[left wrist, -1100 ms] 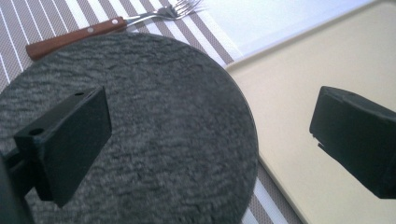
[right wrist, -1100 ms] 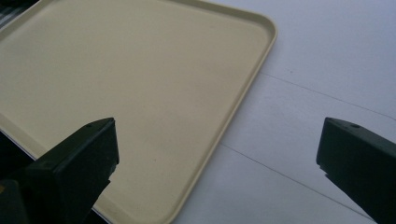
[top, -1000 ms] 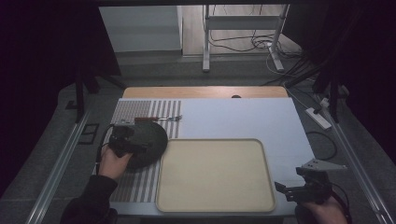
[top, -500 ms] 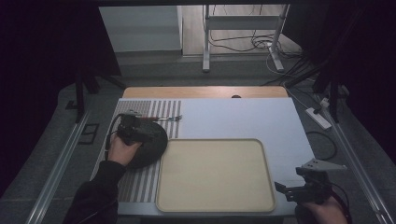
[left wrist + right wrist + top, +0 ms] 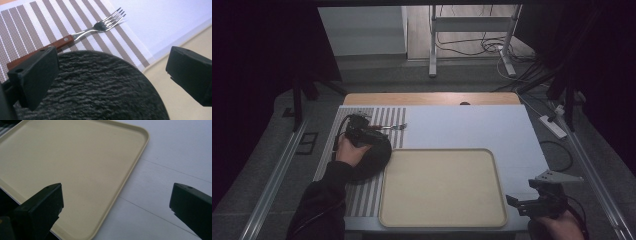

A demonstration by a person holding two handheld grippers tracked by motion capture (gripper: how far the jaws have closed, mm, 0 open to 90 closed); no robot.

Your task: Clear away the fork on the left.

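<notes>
Wooden fork [image 5: 75, 35] handle partly hidden behind left gripper [image 5: 112, 75] jaw.

A white table [image 5: 472, 125] carries a striped placemat [image 5: 362, 200] and a beige tray [image 5: 442, 190] side by side

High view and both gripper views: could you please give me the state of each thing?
Left gripper: open, above the plate.
Right gripper: open, holding nothing.
Plate: bare, flat on the mat.
Fork: lying on the striped mat, beyond the plate.
Tray: bare, flat on the table.
</notes>
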